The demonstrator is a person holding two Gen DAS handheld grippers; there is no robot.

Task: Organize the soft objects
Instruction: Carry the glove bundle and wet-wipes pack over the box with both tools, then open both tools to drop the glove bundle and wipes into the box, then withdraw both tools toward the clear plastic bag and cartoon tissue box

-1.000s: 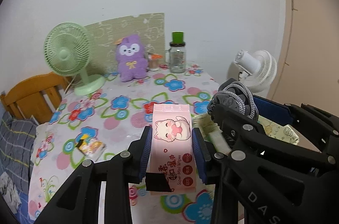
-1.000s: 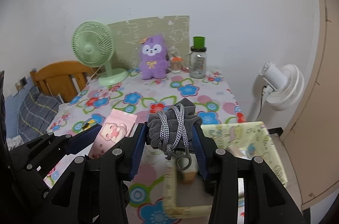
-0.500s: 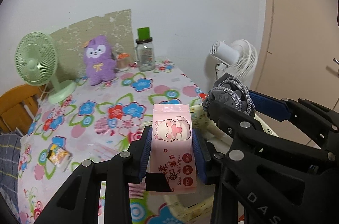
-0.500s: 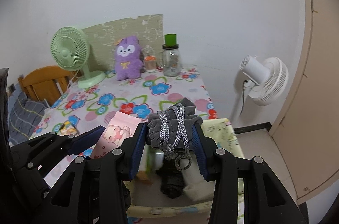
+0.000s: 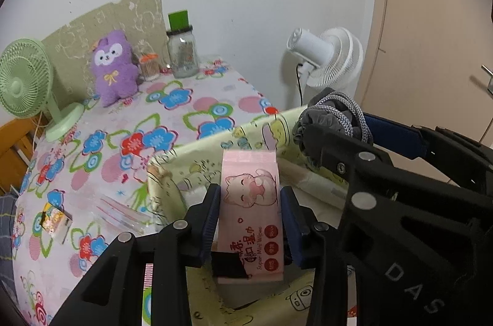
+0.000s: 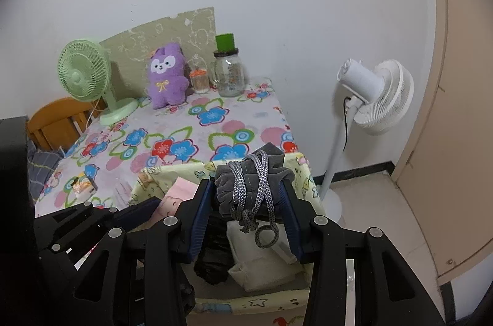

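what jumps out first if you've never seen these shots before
Front and centre, the left gripper, its jaws just eased wider, has a pink cat-print wipes pack between them, while the right gripper clamps a grey drawstring pouch. Both hang over a pale yellow cartoon-print fabric bin. Behind, a purple plush toy sits on the flowered tablecloth.

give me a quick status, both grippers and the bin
Left gripper shut on pink wipes pack, jaws just opening. Right gripper shut on grey cord-wrapped bundle. Both over yellow fabric bin. Nothing blocking.
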